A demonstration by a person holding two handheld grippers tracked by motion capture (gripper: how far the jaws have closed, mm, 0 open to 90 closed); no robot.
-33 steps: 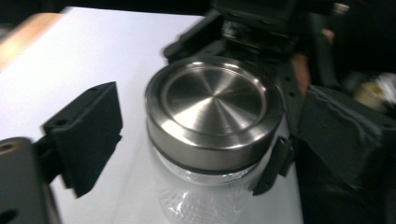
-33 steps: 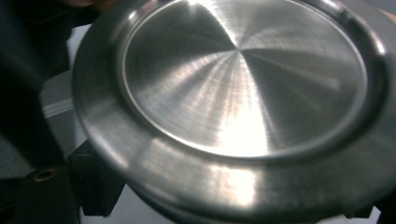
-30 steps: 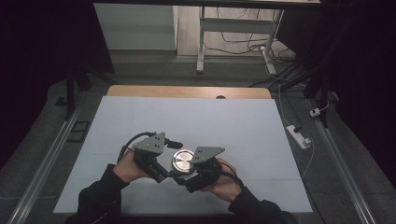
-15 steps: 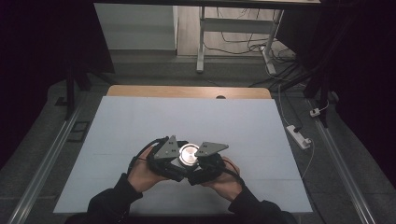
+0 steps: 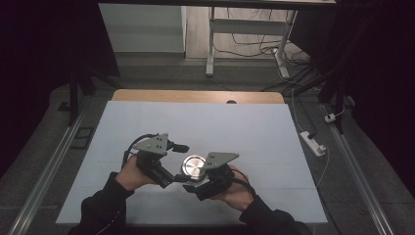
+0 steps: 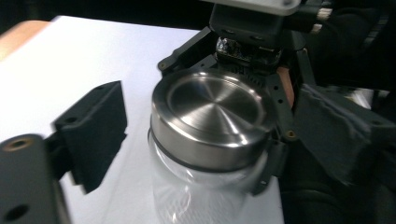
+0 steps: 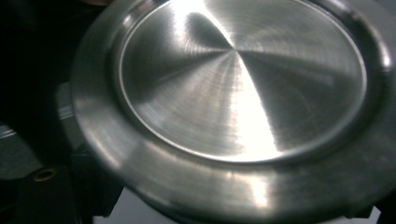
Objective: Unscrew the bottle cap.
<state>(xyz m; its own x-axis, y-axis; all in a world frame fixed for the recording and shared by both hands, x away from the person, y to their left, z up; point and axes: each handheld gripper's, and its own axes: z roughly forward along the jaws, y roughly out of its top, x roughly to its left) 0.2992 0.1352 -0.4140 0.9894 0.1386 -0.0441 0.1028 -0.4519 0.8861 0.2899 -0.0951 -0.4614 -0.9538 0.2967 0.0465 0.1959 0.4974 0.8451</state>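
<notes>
here, glass jar [image 6: 196, 191] base cut off, right tool [image 5: 195, 185] jaws hidden

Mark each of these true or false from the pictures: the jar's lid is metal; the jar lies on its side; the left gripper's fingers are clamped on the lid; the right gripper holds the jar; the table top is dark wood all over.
1. The lid is brushed metal. True.
2. The jar lies on its side. False: it stands upright, lid on top, its body clear glass.
3. The left gripper has its fingers clamped on the lid. False: they stand apart from it, having just been opening.
4. The right gripper holds the jar. True: it is shut on the jar.
5. The table is dark wood all over. False: a pale sheet covers it, with light wood at the far edge.
</notes>
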